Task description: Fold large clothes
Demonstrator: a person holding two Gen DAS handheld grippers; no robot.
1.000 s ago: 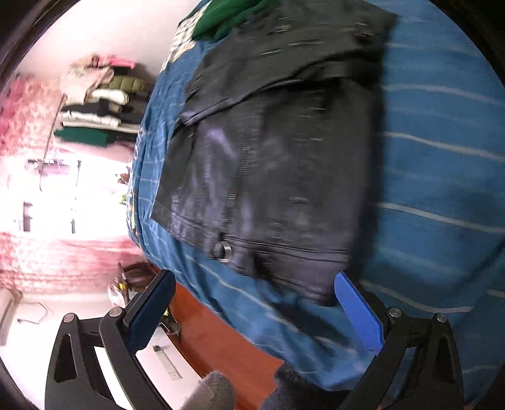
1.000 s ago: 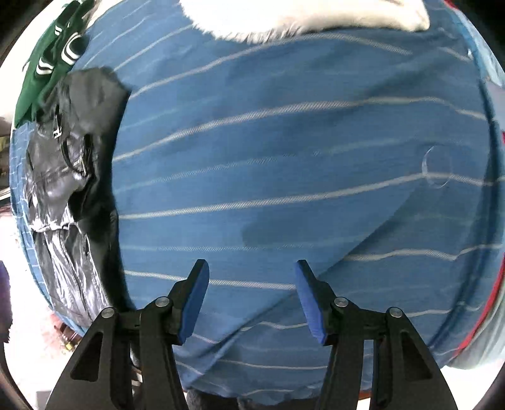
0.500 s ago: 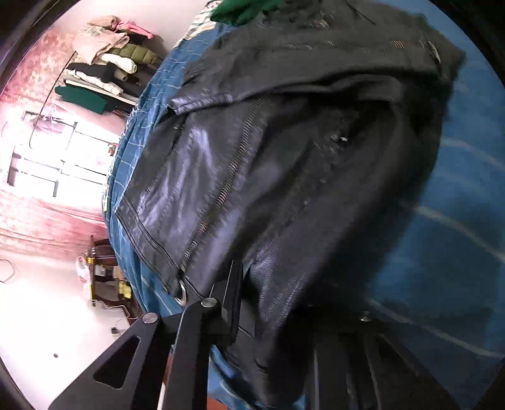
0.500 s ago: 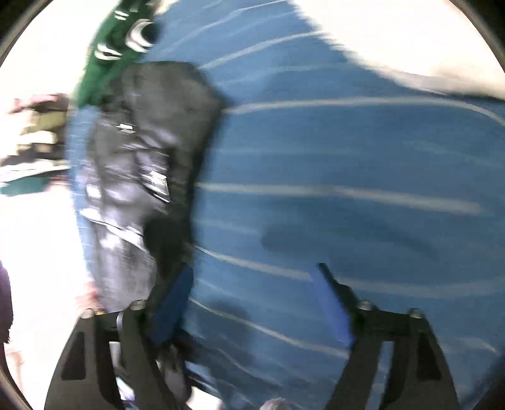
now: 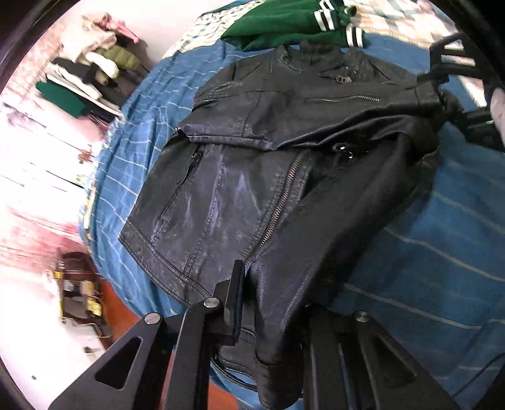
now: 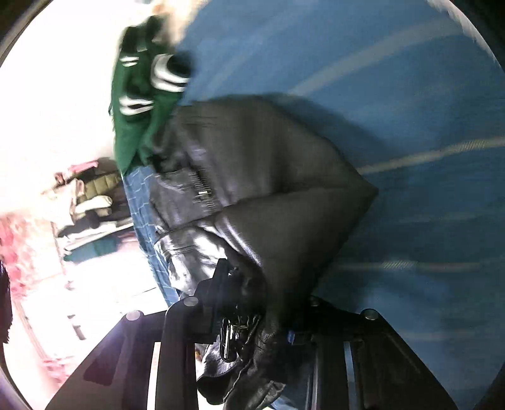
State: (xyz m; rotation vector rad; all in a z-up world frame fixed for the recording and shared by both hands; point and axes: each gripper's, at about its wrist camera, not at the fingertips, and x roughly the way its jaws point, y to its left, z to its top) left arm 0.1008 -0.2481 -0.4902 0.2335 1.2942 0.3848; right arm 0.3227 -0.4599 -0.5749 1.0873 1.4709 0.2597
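Note:
A black leather jacket (image 5: 268, 176) lies partly folded on the blue striped bed cover (image 5: 442, 252). My left gripper (image 5: 271, 302) is shut on the jacket's bottom hem near the zipper. My right gripper (image 6: 262, 302) is shut on another edge of the jacket (image 6: 268, 195); it also shows in the left wrist view (image 5: 454, 82) at the jacket's far right corner. The jacket's upper part with collar is folded over the body.
A green garment with white-striped cuffs (image 5: 290, 22) lies beyond the jacket's collar. A stack of folded clothes (image 5: 91, 72) sits past the bed at the left. The bed edge and a wooden floor (image 5: 116, 302) are at lower left.
Both grippers were open over the bed a second ago. The left closed on the jacket's hem, then the right moved left to the jacket and closed on its edge.

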